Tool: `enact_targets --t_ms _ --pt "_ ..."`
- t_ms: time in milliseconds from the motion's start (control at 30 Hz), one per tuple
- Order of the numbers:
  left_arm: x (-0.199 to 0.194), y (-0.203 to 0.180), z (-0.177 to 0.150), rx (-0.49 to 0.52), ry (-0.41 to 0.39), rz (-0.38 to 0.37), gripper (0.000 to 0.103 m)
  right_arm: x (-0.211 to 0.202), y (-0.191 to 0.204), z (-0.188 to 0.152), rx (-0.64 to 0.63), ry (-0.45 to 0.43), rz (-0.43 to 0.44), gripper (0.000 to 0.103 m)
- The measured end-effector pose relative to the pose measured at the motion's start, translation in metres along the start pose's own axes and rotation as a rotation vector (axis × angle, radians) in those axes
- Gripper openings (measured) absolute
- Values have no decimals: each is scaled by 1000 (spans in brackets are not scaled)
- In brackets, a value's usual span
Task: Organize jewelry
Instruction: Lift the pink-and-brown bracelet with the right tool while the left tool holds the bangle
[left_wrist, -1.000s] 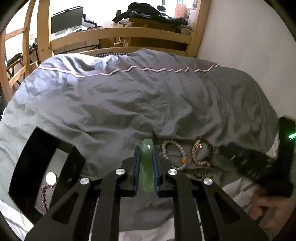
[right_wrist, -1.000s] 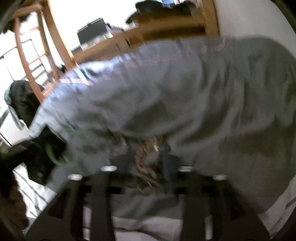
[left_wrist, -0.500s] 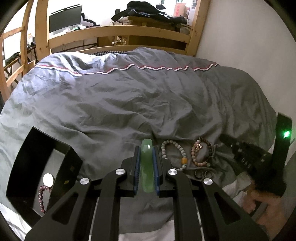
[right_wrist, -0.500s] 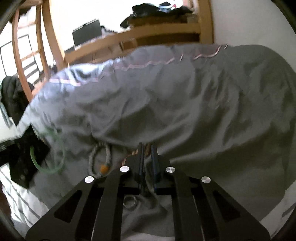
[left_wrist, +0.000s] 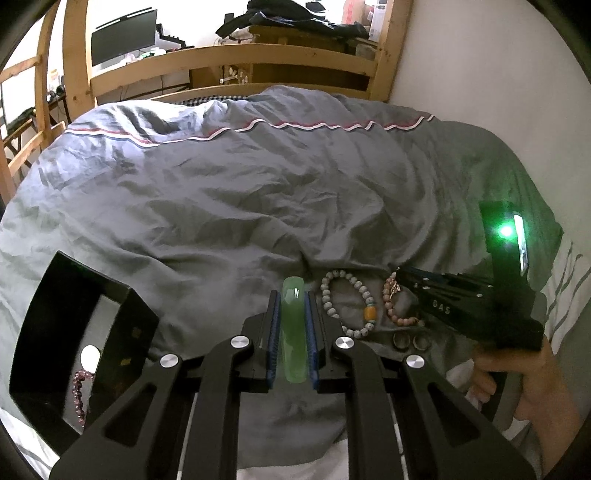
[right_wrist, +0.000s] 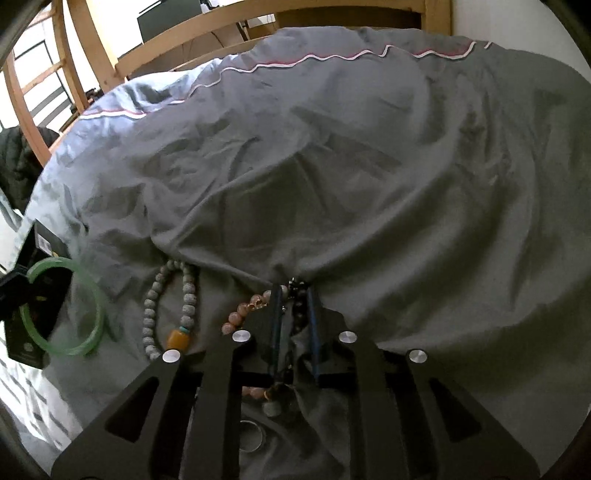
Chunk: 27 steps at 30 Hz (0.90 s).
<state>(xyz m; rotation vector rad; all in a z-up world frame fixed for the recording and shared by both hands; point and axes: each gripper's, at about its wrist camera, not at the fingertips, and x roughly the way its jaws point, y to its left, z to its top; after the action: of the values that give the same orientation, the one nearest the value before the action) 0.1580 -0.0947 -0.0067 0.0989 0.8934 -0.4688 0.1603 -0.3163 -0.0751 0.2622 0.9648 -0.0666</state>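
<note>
1. The right gripper (right_wrist: 293, 295) covers the middle of the pink bead bracelet (right_wrist: 236, 317); only beads at its left and below the fingers show.
2. What sits between those fingers is too dark to tell.
3. The silver ring (right_wrist: 251, 435) is half hidden under the gripper frame.
4. The purple bead strand (left_wrist: 78, 391) runs behind the black box (left_wrist: 122, 332) wall.
5. The pale grey bead bracelet (right_wrist: 151, 314) slips under the duvet (right_wrist: 332, 166) fold.
</note>
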Motion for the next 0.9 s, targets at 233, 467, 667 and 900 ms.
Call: enact_targets --t_ms 233,467,667,900 --pt "-3 -2 -1 7 -5 -6 12 -38 -4 6 68 -157 137 1" --pt "0 1 -2 -2 0 -4 12 -20 -7 10 48 -34 39 26" --pt "3 3 -1 -5 7 -6 12 2 3 0 -22 4 9 23" --pt "2 3 0 -9 3 -5 12 -36 0 11 55 -153 177 9"
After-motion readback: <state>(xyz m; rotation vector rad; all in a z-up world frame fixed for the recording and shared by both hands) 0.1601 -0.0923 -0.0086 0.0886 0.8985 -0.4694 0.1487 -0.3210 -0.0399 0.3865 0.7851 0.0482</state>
